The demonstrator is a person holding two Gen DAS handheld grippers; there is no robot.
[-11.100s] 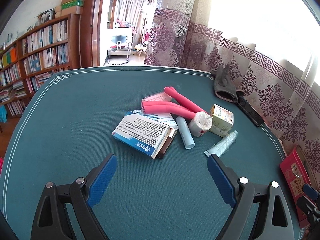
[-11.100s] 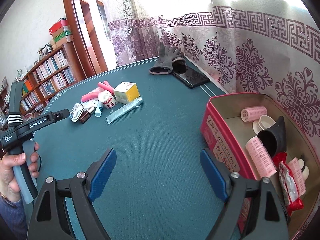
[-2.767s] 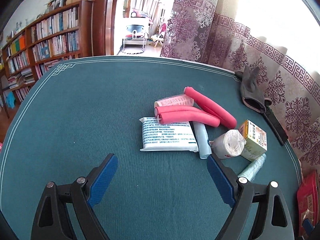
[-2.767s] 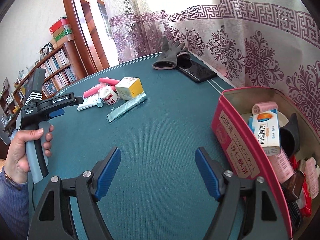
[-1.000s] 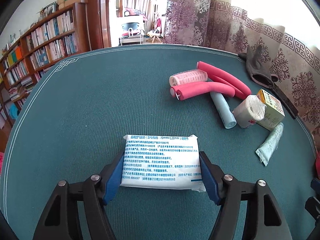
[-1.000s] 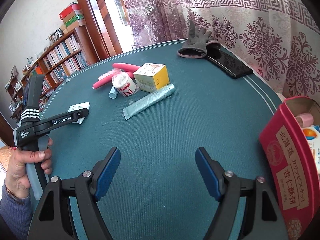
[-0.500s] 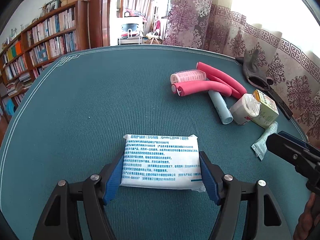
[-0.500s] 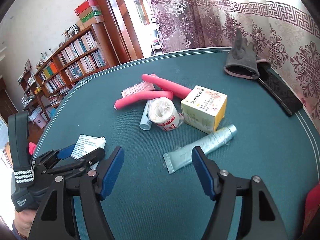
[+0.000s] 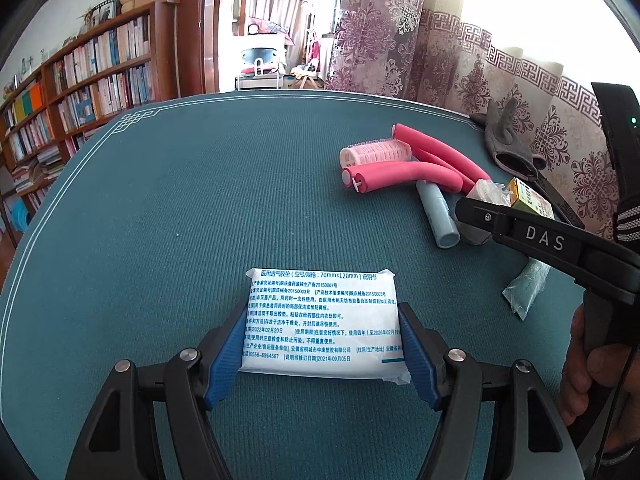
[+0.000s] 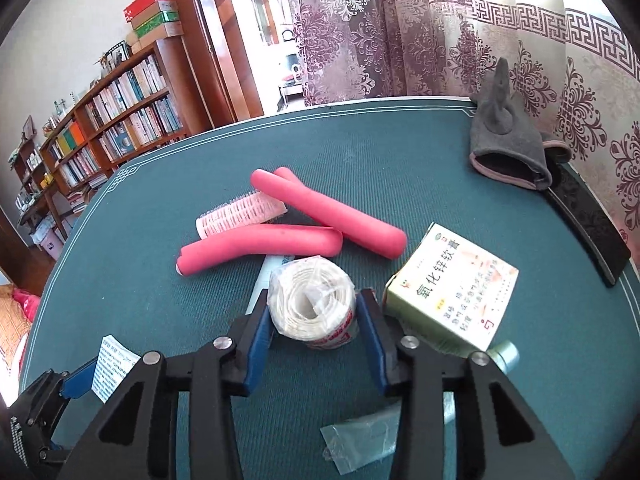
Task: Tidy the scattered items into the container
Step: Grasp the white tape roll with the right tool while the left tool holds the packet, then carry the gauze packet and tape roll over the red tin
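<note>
Your left hand-held gripper (image 9: 322,344) is clamped on the white pouch (image 9: 322,316), printed "70mm×120mm", low over the table (image 9: 200,220). Your right hand-held gripper (image 10: 316,322) is closing around the gauze roll (image 10: 314,304), beside the yellow box (image 10: 452,288) reading "氧化锌软膏". Its arm reads "DAS".

The right gripper (image 10: 316,320) has moved away from the red tin at the right edge of the table (image 10: 400,152) and has come over the heap of small things near the middle. Its jaws, wide apart a second ago, are closing, and the wrapped white roll (image 10: 312,304) is now between them. The white packet (image 9: 322,320), before in the heap under the pink foam rollers (image 9: 404,170), now lies apart, toward the near edge, clamped in the left gripper (image 9: 322,344).
</note>
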